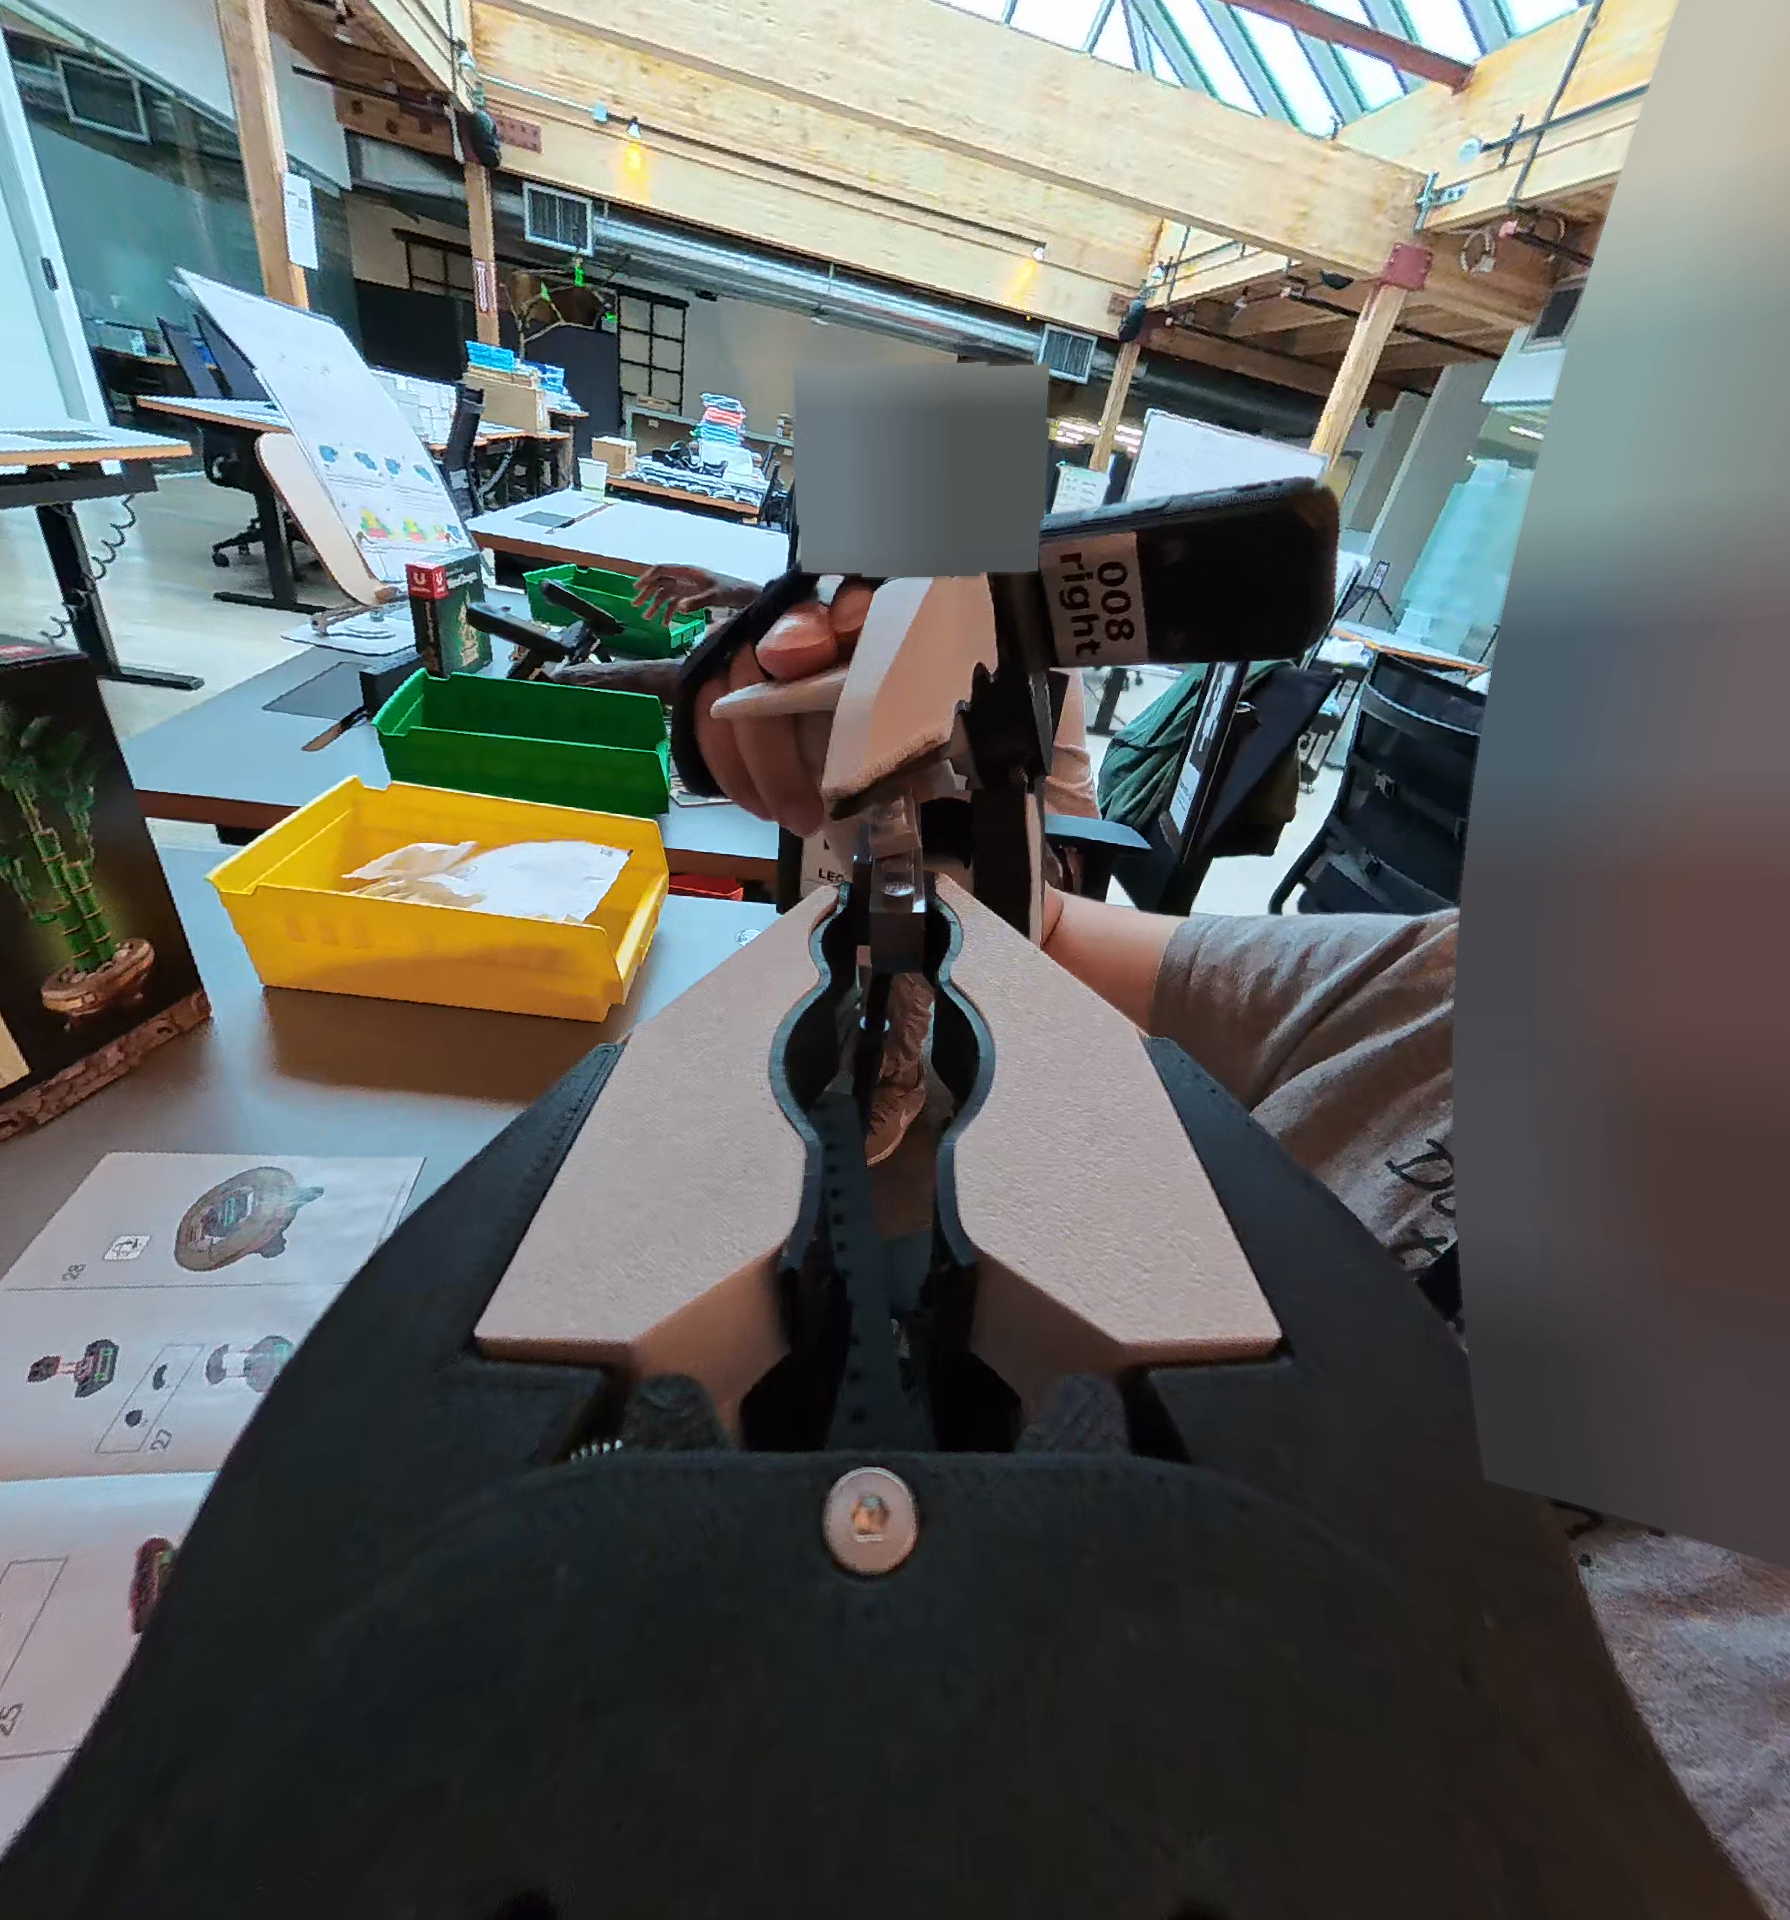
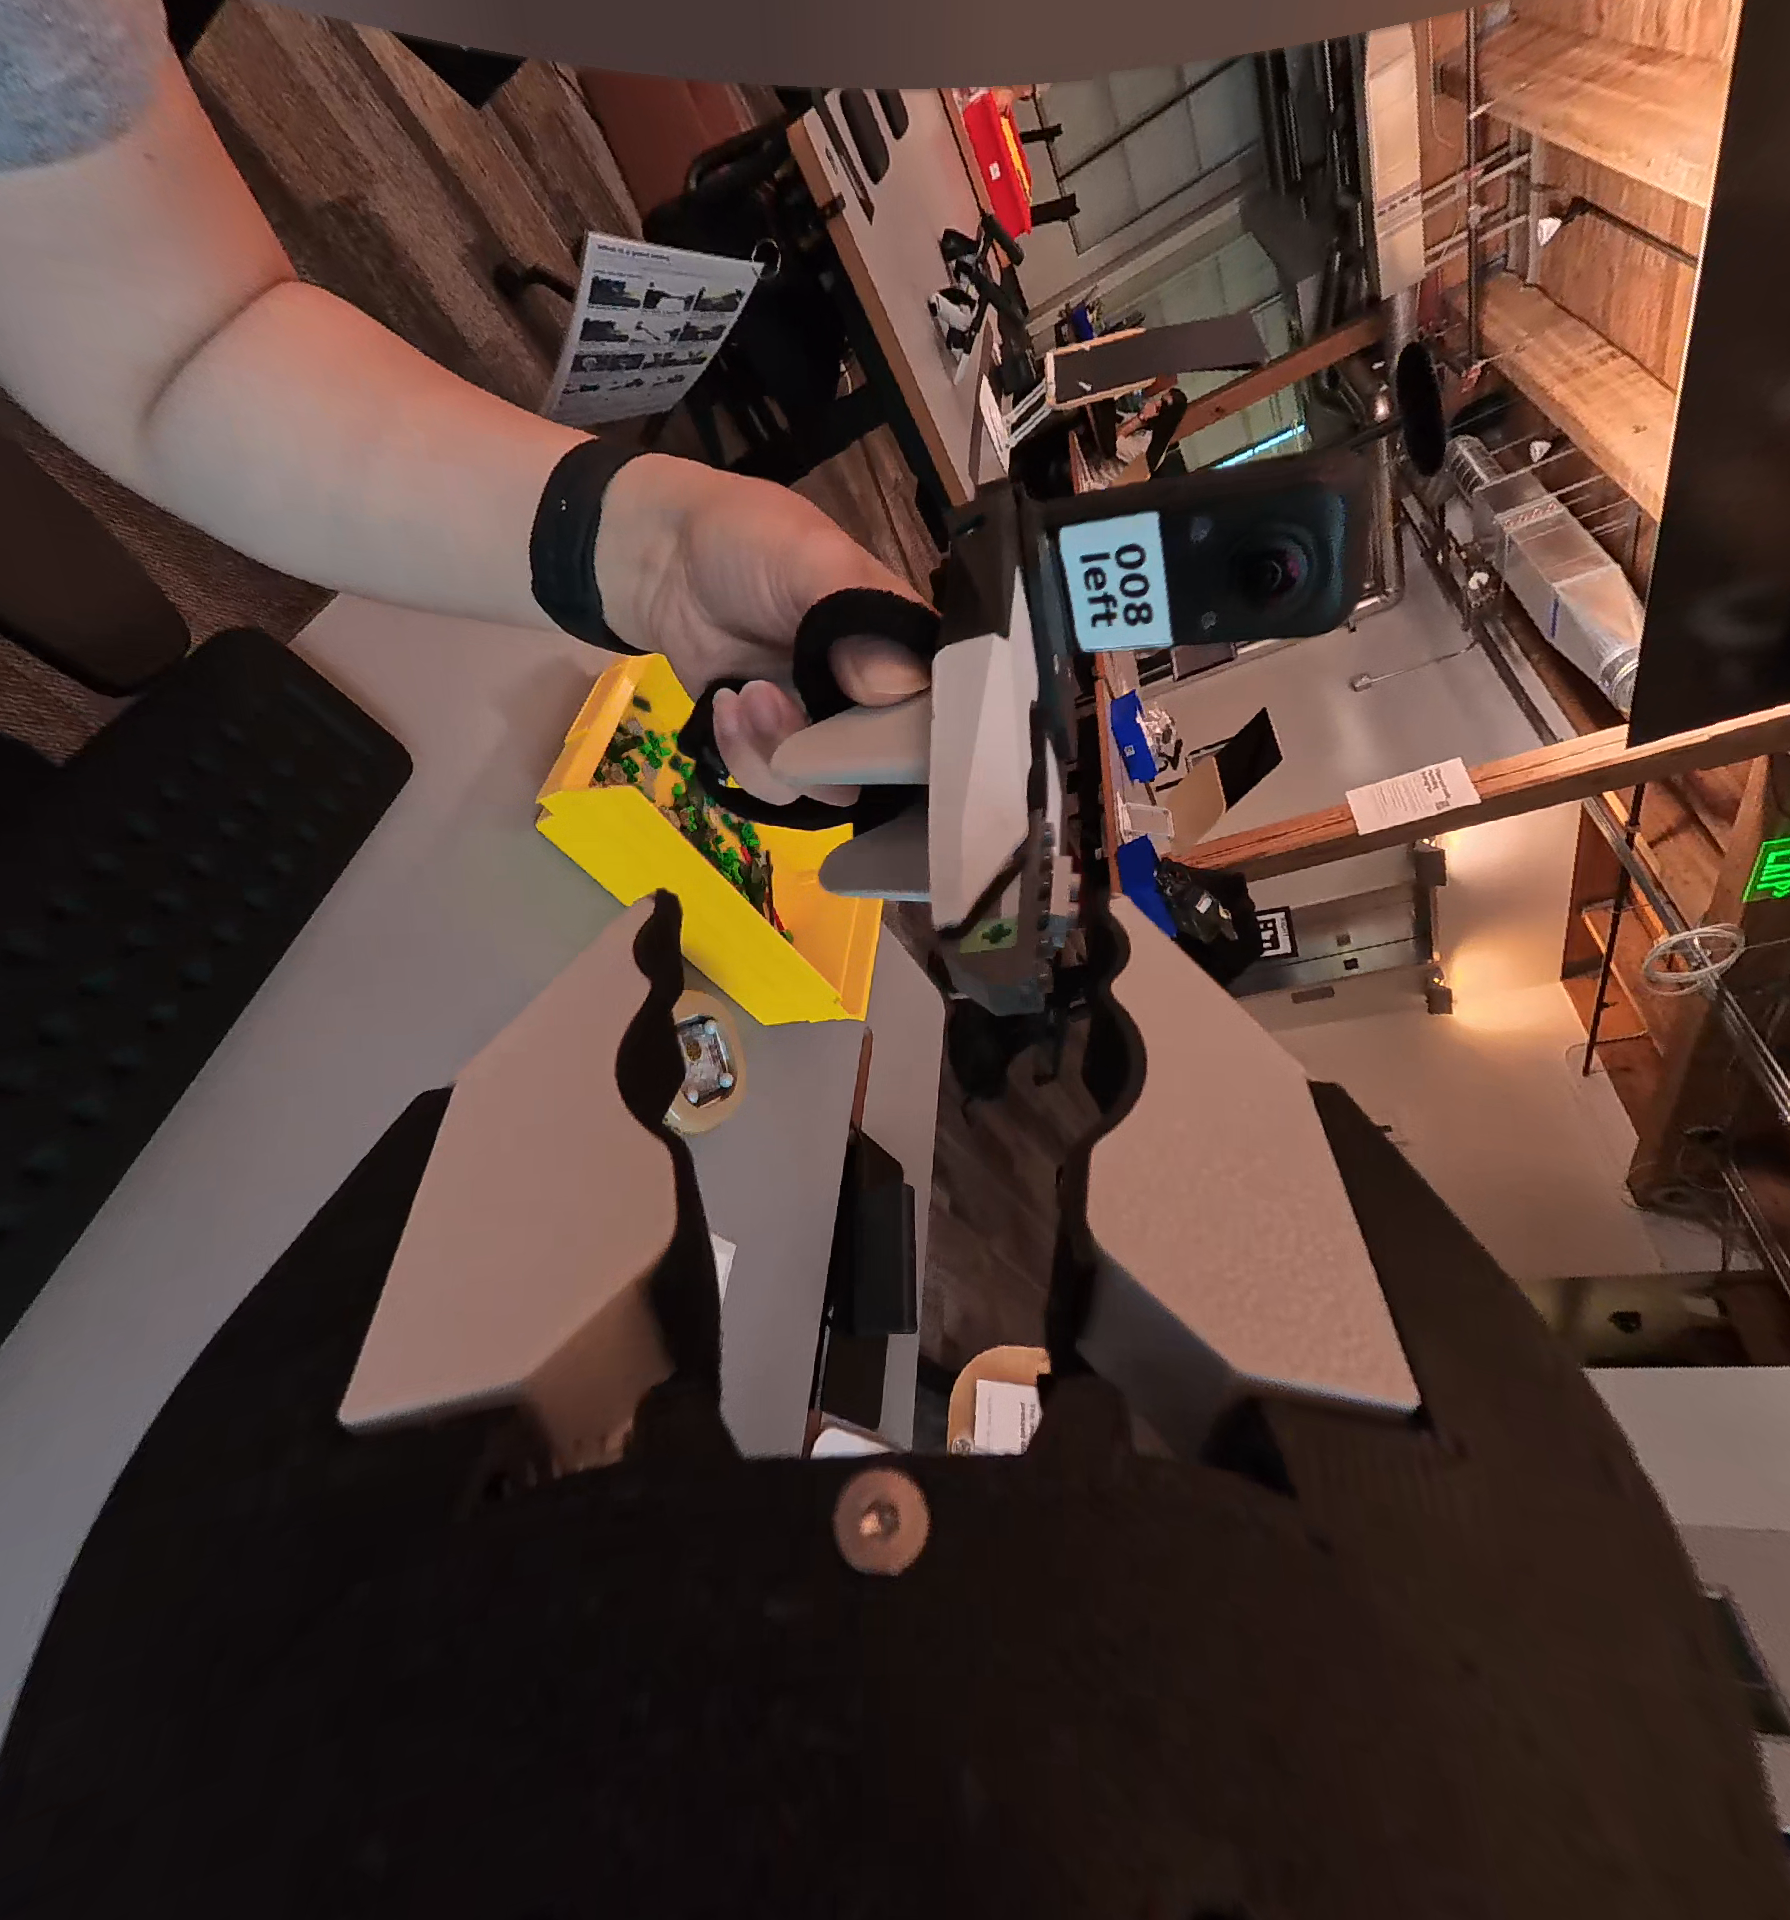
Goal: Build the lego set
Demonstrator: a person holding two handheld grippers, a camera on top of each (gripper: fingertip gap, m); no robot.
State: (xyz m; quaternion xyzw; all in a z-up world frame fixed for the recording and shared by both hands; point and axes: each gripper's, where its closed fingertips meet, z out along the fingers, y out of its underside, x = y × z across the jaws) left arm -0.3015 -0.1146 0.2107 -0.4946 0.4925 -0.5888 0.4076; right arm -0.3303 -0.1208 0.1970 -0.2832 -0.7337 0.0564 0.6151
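The left gripper (image 1: pixel 889 914) had its fingers pinched nearly together on a small grey lego assembly (image 2: pixel 1016 940), held right at their tips, while the right gripper (image 2: pixel 886 920) hovered with its fingers spread wide and holding nothing, the assembly just inside its right-hand fingertip. To do this step well, the left fingers probably needed to hold the assembly firm and steady, and the right fingers to close squarely across the part being seated, pressing straight along the studs rather than twisting, since so shallow a tip grip could let the assembly pivot or pop free. Far beyond the left fingers stretched an open workshop with timber beams (image 1: pixel 974 156) and skylights. Below and left of those fingers lay the dark surface (image 1: pixel 351 1060), carrying the set's box (image 1: pixel 39 883) far left, a yellow bin (image 1: pixel 434 935) of white bags ahead-left, and the open instruction booklet (image 1: pixel 143 1299) nearest.
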